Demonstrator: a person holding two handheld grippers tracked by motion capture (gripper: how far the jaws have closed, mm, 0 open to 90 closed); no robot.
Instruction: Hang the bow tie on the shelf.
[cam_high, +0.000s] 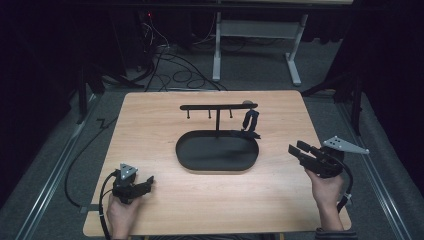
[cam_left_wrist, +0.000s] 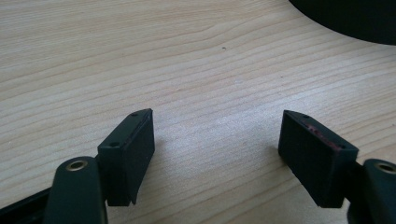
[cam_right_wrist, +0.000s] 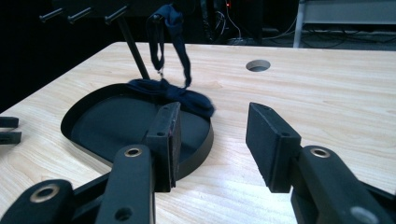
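Both hands are low at the near edge of the wooden table (cam_high: 150, 200), and nothing is gripped. The left gripper (cam_high: 148, 183) lies close to the tabletop at the near left, aimed right and a little far; in the left gripper view its jaws stand spread over bare wood, with a dark curved edge of the tray (cam_left_wrist: 345, 18) at the top right corner. The right gripper (cam_high: 296, 150) is at the right edge, tilted up and aimed left toward the oval black tray (cam_high: 189, 155), jaws spread with nothing between them. The dark blue strap (cam_high: 250, 121) hangs from the right end of the hook stand (cam_high: 218, 106) at the tray's far side, its lower end draped over the tray rim. The right gripper view shows the strap's loop and a round hole (cam_right_wrist: 258, 65) in the table.
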